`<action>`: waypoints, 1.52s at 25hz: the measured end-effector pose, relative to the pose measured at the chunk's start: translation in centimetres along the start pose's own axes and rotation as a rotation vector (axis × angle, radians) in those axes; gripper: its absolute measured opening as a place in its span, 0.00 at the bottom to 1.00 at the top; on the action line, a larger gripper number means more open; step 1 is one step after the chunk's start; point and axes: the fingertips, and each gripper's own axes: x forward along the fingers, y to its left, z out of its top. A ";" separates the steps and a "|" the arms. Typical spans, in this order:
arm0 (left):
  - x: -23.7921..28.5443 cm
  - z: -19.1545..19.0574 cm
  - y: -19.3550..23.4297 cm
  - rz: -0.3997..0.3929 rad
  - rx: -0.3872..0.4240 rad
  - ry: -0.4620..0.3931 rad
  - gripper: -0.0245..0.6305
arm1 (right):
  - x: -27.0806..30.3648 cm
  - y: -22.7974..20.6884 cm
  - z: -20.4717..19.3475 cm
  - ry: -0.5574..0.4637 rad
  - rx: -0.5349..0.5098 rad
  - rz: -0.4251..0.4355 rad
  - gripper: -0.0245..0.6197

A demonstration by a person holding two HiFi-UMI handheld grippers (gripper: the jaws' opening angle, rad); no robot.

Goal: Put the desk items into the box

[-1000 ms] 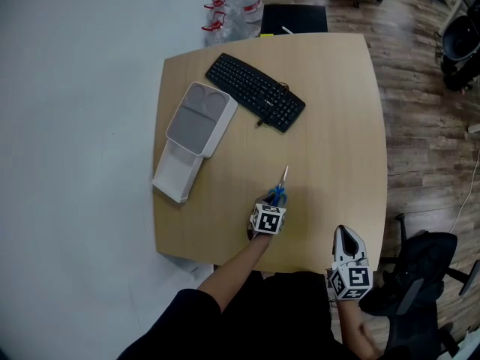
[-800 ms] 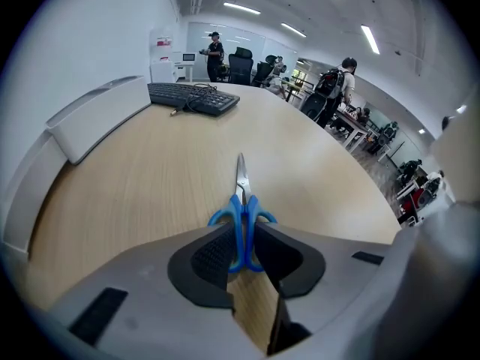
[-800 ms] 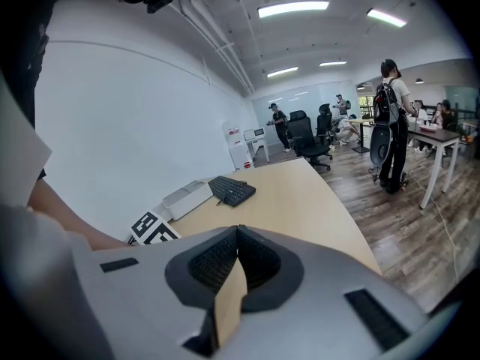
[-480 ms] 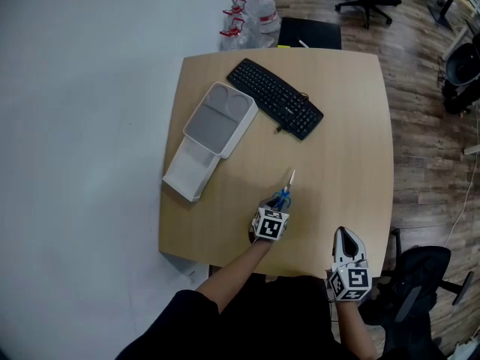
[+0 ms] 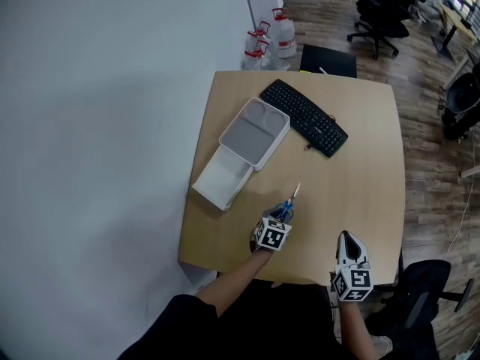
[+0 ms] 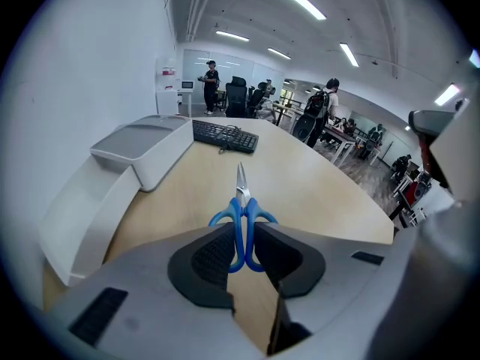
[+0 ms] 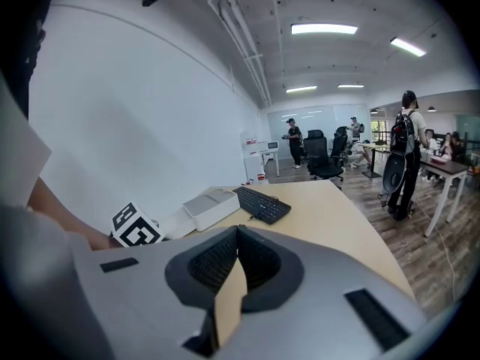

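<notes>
The left tongs [image 5: 283, 214] were clamped on the blue handles of the scissors [image 5: 289, 201]; the blades were closed and pointed away toward the keyboard [image 5: 304, 116]; in the left gripper view the pads covered part of the handle loops; whether the scissors touched the bench [image 5: 352, 186] could not be determined. The right tongs [image 5: 349, 244] were closed tip to tip with nothing between them, at the near bench edge, apart from the scissors. The white box [image 5: 223, 180] lay at the bench's left side; a grey-topped tray [image 5: 255, 131] overlapped its far end and concealed that part of the interior.
</notes>
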 end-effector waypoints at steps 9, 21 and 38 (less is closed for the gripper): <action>-5.4 -1.2 7.3 0.022 0.007 -0.050 0.17 | 2.1 7.5 -1.6 0.012 -0.028 -0.004 0.13; -9.8 -0.8 17.9 0.088 0.018 -0.091 0.17 | 4.5 16.6 -0.7 -0.014 -0.100 0.003 0.13; -6.8 -1.3 23.3 0.087 0.110 0.029 0.17 | 5.4 17.3 0.2 0.007 -0.079 -0.073 0.13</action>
